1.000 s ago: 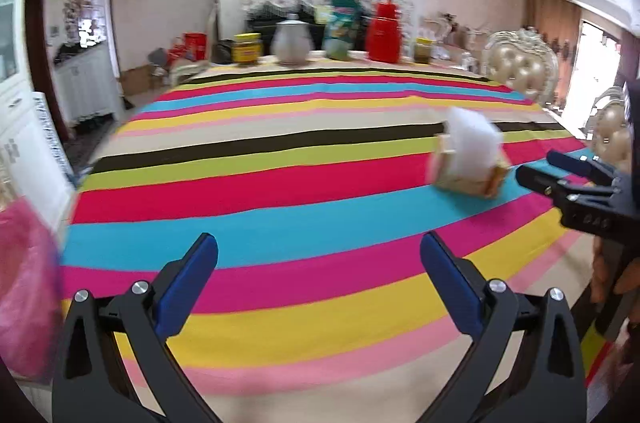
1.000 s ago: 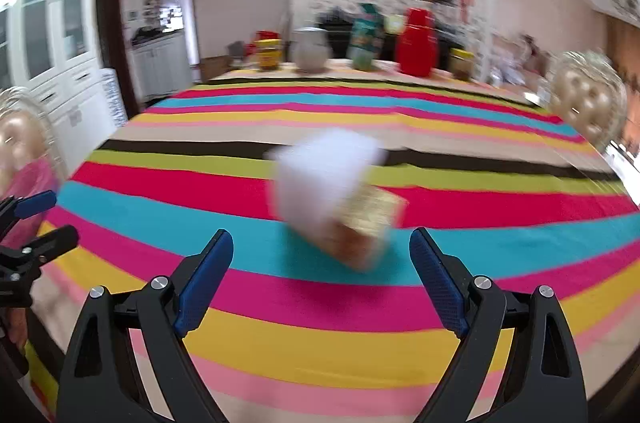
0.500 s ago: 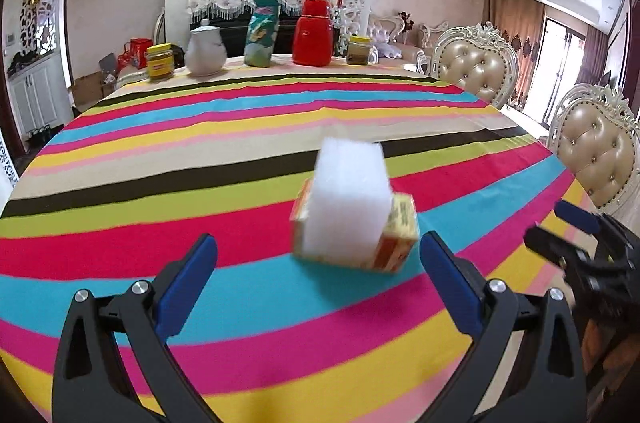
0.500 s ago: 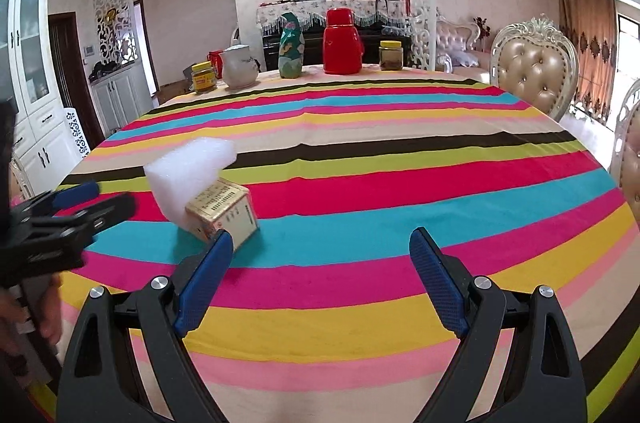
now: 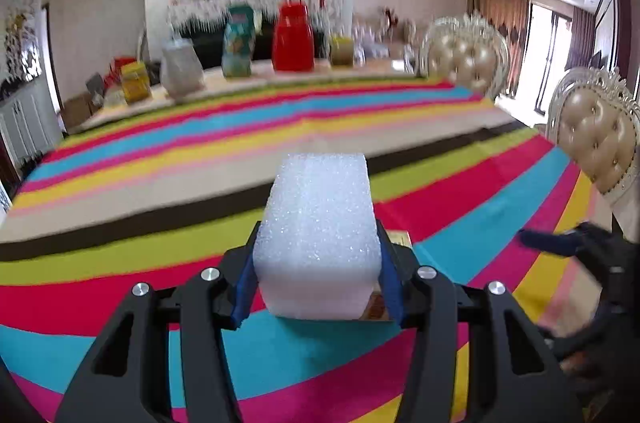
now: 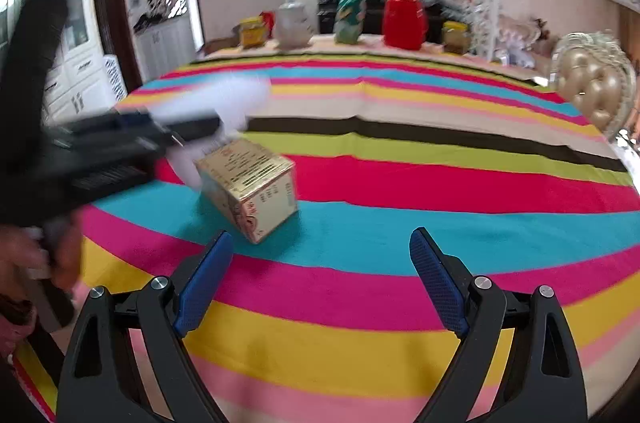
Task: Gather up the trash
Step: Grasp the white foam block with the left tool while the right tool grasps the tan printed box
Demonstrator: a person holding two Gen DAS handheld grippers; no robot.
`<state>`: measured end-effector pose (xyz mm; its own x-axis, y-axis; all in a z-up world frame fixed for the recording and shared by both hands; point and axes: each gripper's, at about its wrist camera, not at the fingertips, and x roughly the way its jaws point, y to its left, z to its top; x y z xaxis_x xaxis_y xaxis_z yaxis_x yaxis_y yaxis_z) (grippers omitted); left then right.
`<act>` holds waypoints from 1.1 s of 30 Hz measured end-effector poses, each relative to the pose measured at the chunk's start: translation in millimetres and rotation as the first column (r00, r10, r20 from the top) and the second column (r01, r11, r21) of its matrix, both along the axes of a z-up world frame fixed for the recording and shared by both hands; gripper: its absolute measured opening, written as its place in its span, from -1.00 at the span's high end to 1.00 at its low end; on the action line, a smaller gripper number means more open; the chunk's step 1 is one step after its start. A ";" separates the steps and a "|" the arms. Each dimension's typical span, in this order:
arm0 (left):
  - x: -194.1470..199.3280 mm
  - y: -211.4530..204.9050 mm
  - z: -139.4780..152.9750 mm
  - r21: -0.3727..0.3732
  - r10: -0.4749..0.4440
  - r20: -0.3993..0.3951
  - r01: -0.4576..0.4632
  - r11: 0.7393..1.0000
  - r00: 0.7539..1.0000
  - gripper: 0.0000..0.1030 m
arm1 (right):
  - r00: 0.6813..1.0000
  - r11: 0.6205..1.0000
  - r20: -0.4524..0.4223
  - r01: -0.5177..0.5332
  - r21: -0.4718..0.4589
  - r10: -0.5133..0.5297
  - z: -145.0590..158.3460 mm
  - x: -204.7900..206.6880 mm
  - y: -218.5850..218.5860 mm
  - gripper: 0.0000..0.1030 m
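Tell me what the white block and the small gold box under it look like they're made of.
White block: likely packing foam, with a matte, grainy, sparkly surface and rounded edges. Gold box: probably printed cardboard with a glossy metallic finish, sharp folded corners and text panels.

Bright daylight from right-hand windows; motion blur throughout; fisheye-bent, dark-vignetted edges.

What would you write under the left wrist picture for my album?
Left tool squeezing a white foam block above a striped tablecloth.

Right gripper (image 6: 320, 279) fingers (image 6: 434, 279) gape before gold box (image 6: 250, 187).
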<state>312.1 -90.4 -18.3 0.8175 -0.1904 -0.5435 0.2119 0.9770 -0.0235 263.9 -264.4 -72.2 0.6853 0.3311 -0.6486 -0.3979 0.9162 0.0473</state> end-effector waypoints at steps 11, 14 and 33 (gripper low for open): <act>-52.8 72.6 16.0 -0.008 0.119 0.015 -0.119 0.993 0.993 0.03 | 0.984 0.984 -0.076 -0.167 -0.055 0.162 -12.6 44.1 57.7 -0.65; -66.2 90.5 8.6 -0.011 0.154 -0.017 -0.154 0.988 0.988 0.03 | 0.973 0.974 -0.094 -0.217 -0.061 0.211 -15.4 54.6 73.3 -0.65; -133.0 140.6 -5.9 -0.035 0.223 -0.053 -0.225 0.974 0.973 0.03 | 0.985 0.985 0.004 -0.170 -0.028 0.170 15.5 -25.7 97.8 -0.13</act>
